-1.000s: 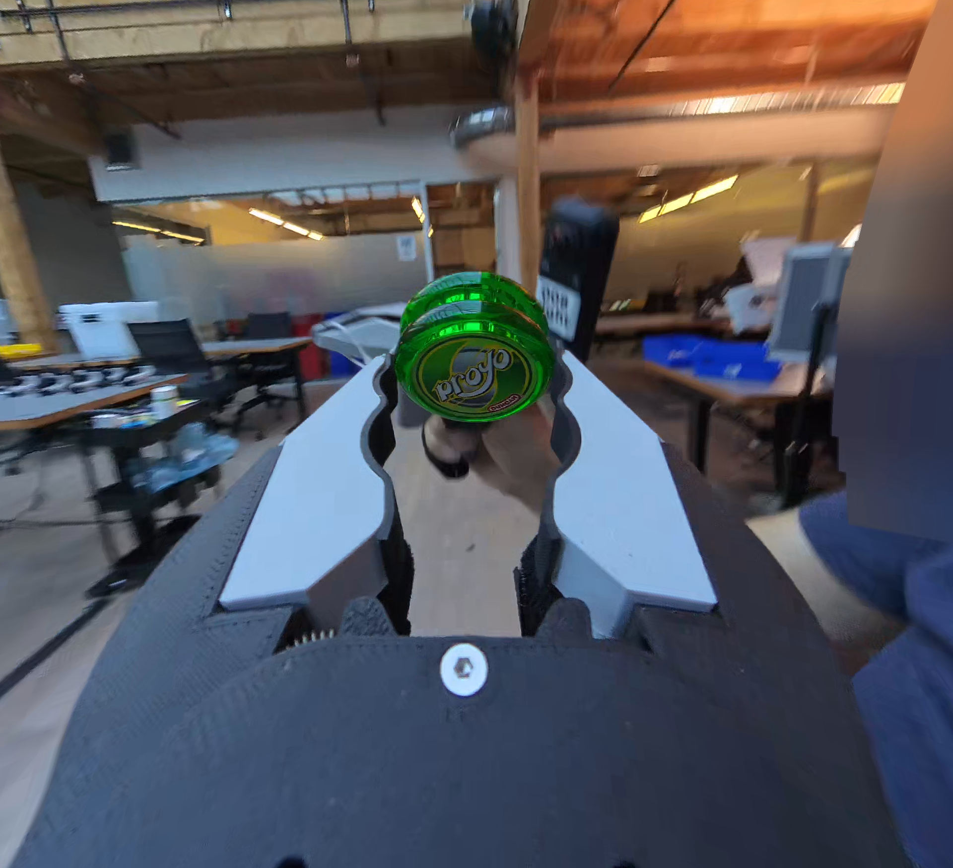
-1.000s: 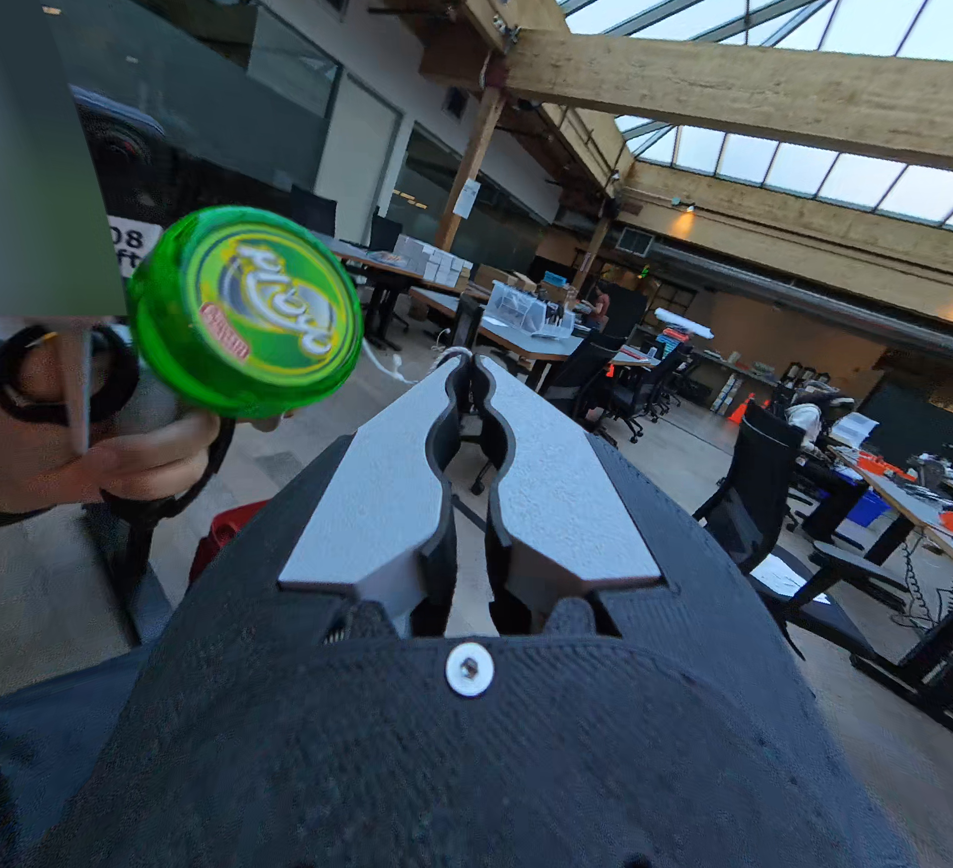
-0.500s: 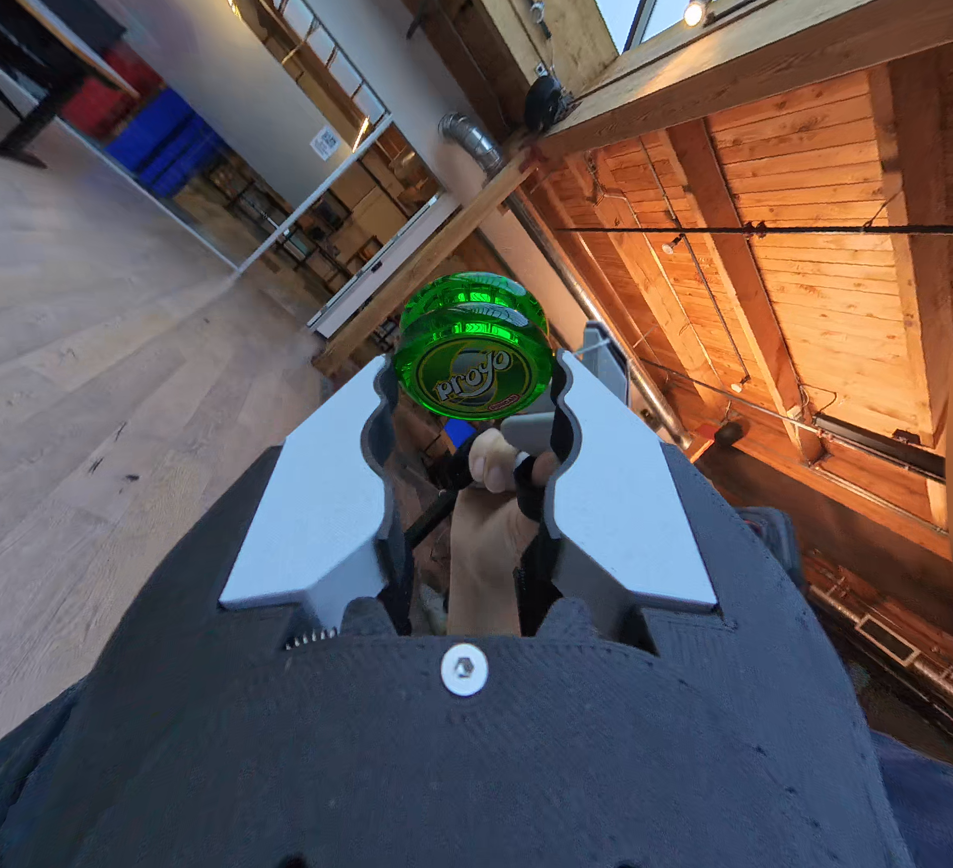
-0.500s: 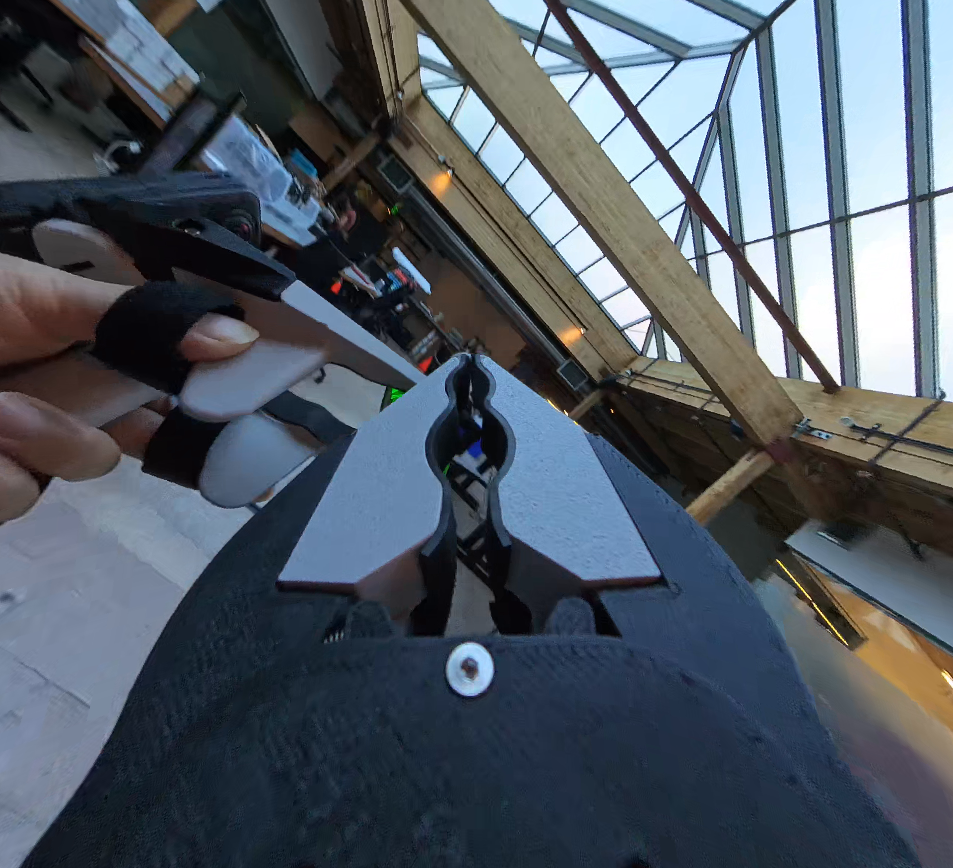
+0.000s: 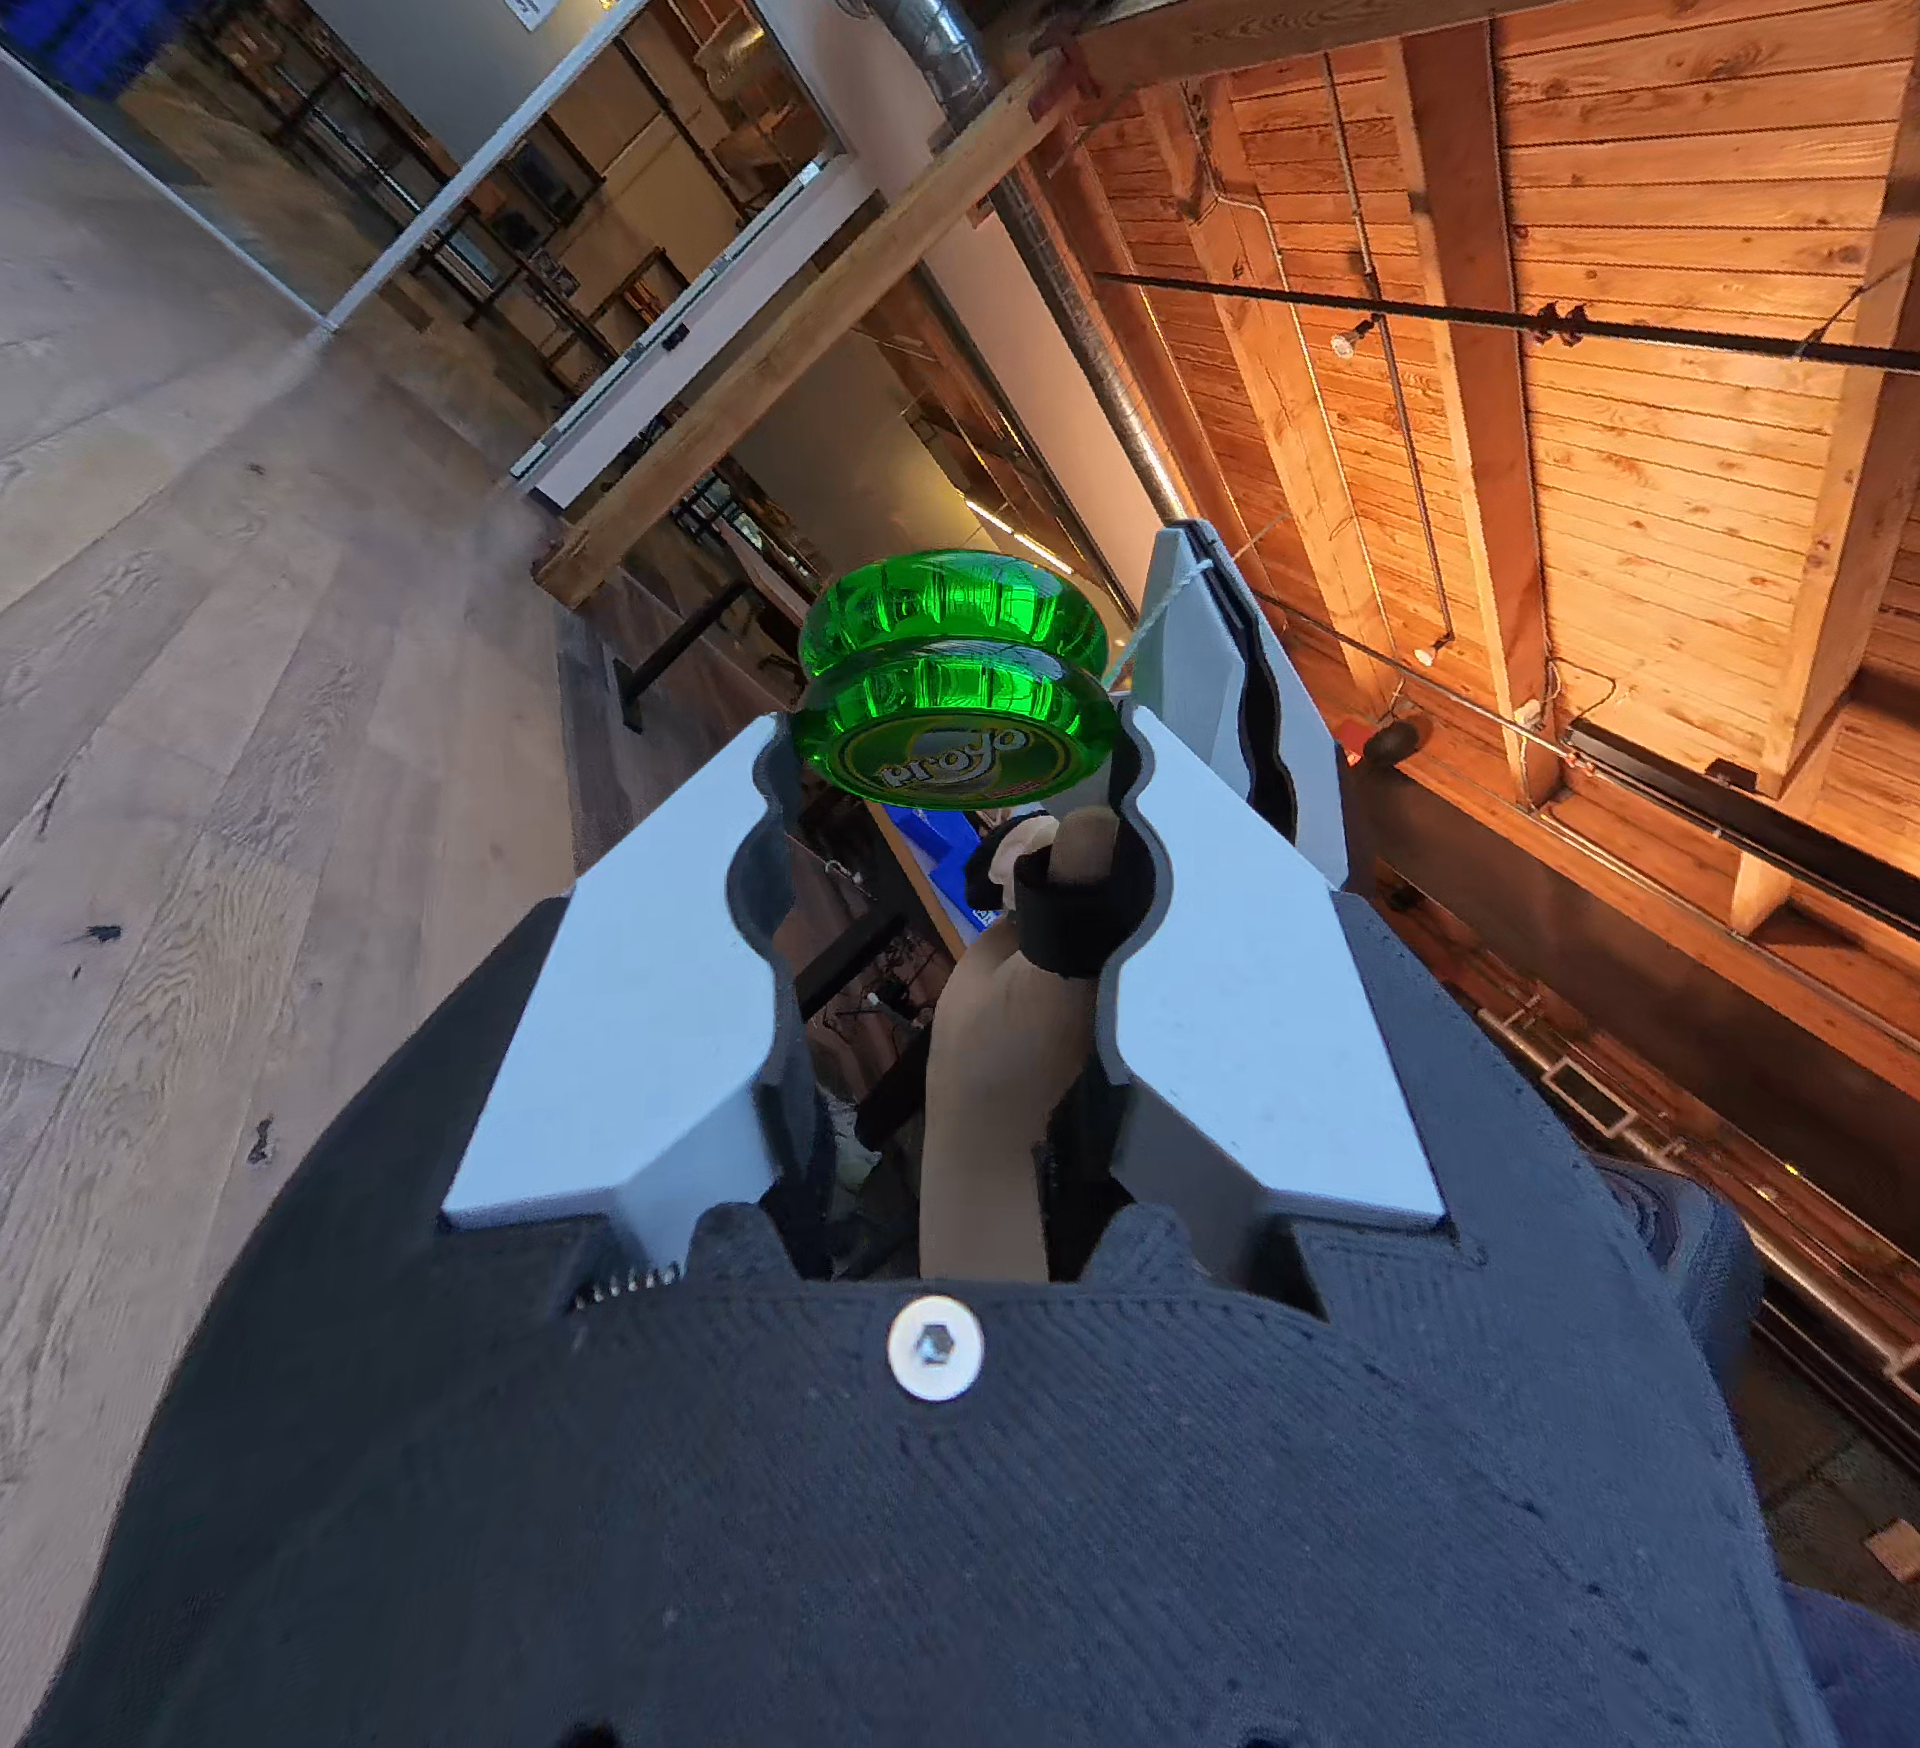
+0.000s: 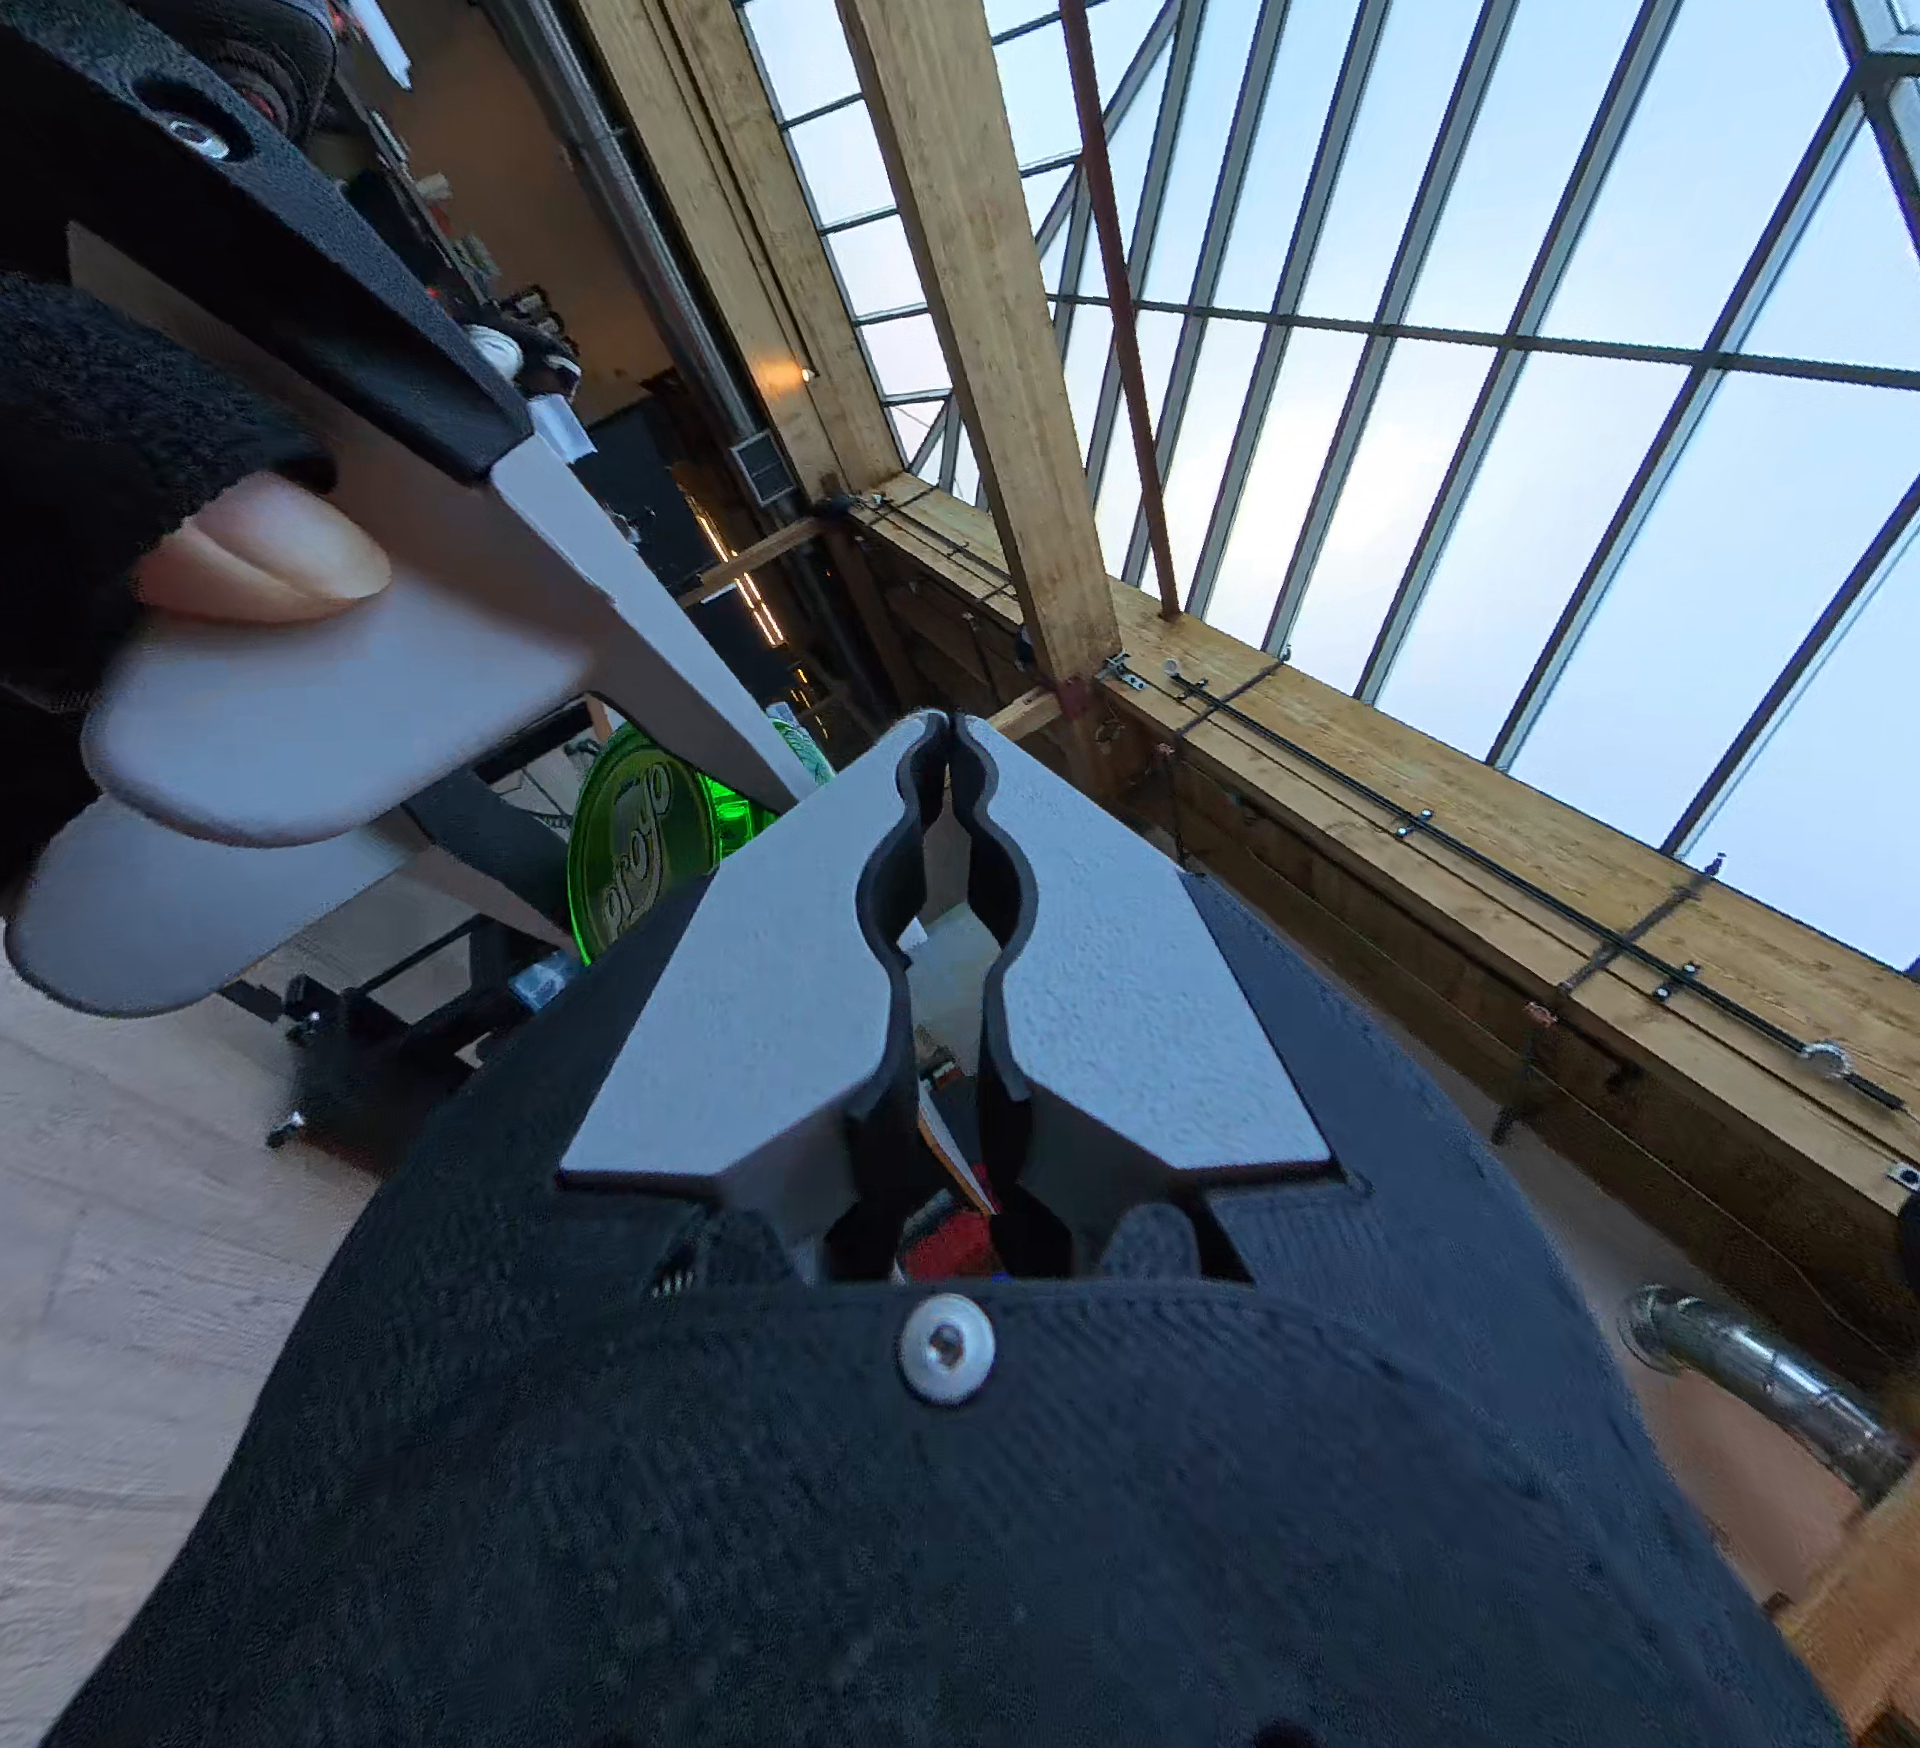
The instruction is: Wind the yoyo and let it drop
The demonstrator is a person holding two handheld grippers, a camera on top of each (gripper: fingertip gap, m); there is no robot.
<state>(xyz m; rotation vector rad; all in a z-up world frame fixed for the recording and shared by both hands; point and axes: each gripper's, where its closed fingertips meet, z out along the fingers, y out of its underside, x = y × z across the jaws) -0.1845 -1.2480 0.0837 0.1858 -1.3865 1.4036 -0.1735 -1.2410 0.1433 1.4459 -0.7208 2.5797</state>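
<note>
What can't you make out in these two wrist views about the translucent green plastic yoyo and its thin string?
- Right wrist view: most of the translucent green plastic yoyo is hidden behind the left gripper's grey finger and the right gripper.
- Left wrist view: the thin string shows only briefly; whether the right gripper pinches its end is unclear.
- How much string is wound in the yoyo's groove is too small to tell.

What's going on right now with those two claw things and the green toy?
Left gripper shut on the yoyo. Right gripper shut, pinching the string just beyond it. Nothing in the way.
</note>
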